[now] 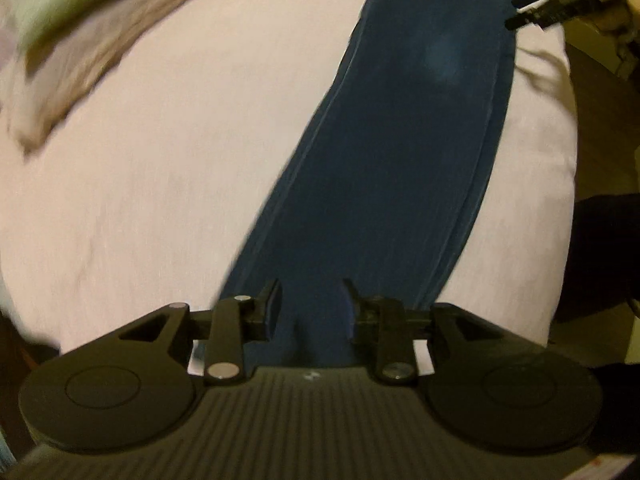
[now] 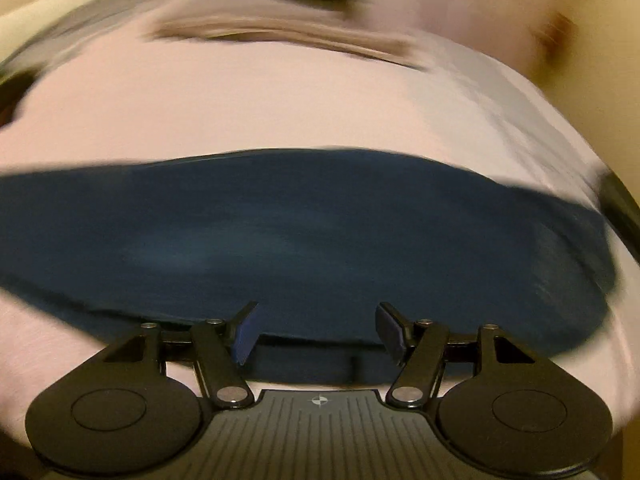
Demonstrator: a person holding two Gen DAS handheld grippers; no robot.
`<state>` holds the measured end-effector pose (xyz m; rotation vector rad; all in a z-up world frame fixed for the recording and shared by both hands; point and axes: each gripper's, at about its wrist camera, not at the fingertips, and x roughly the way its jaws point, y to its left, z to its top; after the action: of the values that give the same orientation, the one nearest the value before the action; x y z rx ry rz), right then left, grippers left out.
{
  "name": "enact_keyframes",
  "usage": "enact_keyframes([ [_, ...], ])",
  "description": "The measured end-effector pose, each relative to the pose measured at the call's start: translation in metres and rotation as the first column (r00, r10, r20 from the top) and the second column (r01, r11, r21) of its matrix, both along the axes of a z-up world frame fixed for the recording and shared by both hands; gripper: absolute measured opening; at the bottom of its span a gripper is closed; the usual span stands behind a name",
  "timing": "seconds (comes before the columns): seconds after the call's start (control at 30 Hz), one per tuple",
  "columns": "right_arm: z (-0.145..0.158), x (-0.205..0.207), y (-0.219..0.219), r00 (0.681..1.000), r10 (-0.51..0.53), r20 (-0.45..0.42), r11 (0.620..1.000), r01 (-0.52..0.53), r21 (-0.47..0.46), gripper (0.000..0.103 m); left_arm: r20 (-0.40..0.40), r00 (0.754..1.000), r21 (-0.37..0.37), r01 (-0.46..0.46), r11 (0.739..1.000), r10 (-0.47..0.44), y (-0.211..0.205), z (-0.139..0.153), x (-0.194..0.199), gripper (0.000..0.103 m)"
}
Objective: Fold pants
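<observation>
Dark blue pants (image 1: 400,168) lie folded lengthwise in one long strip on a pale sheet (image 1: 180,140). My left gripper (image 1: 312,292) is at the near end of the strip. Its fingers are drawn partway in, and bunched blue cloth fills the gap between them. My right gripper (image 1: 514,12), held in a hand, hovers at the far right edge of the pants with its fingers apart. In the right wrist view the pants (image 2: 280,240) stretch across the frame. There my right gripper (image 2: 318,316) stands open above their near edge and holds nothing.
A heap of beige and pale green cloth (image 1: 80,40) lies on the sheet at the far left, and appears blurred as beige cloth (image 2: 280,32) in the right wrist view. The bed's right edge (image 1: 572,160) drops to a tan floor. A dark sleeve (image 1: 608,248) is at right.
</observation>
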<state>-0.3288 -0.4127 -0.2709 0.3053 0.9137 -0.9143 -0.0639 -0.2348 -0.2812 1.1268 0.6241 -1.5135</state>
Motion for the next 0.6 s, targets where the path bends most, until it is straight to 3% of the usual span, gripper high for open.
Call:
enact_keyframes([
  [0.13, 0.022, -0.079, -0.062, 0.968, -0.241, 0.076, 0.971, 0.241, 0.012, 0.059, 0.040, 0.996, -0.074, 0.086, 0.994, -0.083, -0.052, 0.015, -0.051, 0.033],
  [0.3, 0.036, -0.173, -0.152, 0.849, -0.466, 0.248, 0.884, 0.459, 0.089, 0.059, 0.074, 0.966, -0.143, 0.257, 0.956, -0.248, -0.134, 0.009, -0.152, 0.034],
  [0.43, 0.029, -0.220, -0.208, 0.775, -0.536, 0.334, 0.844, 0.504, 0.185, 0.059, 0.070, 0.924, -0.168, 0.382, 0.909, -0.376, -0.195, -0.010, -0.235, 0.034],
  [0.6, 0.006, -0.243, -0.242, 0.748, -0.563, 0.352, 0.826, 0.497, 0.266, 0.048, 0.067, 0.853, -0.171, 0.520, 0.837, -0.517, -0.246, -0.038, -0.309, 0.034],
])
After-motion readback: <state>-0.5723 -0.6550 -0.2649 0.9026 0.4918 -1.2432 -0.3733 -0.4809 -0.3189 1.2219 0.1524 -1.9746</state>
